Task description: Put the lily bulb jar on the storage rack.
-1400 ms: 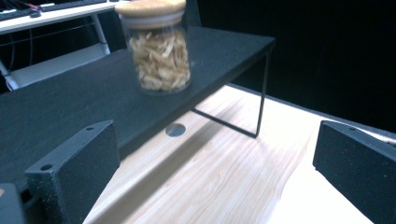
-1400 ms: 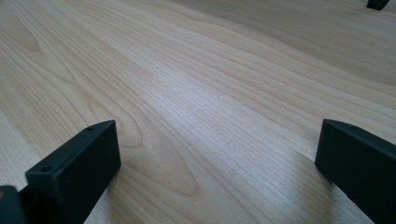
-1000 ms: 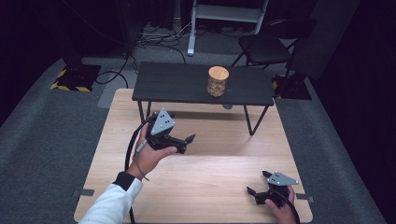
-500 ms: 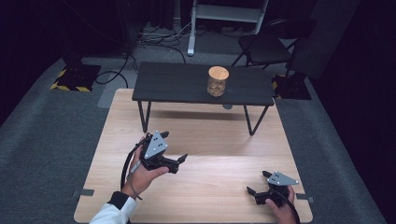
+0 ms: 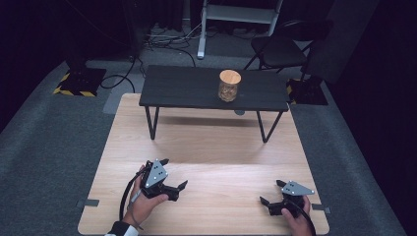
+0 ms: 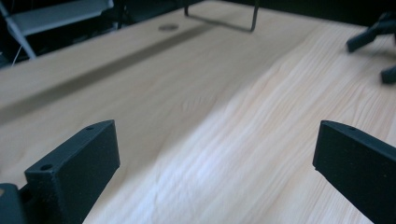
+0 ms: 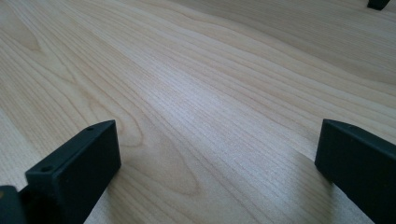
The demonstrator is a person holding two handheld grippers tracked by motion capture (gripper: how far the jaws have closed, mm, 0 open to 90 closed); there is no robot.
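Left hand-held gripper (image 5: 173, 173) and right hand-held gripper (image 5: 272, 192) both spread wide, empty, low over near tabletop (image 5: 216, 147).

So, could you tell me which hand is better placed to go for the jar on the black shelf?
Probably right: the jar stands right of centre, though both tongs are open, empty and far.
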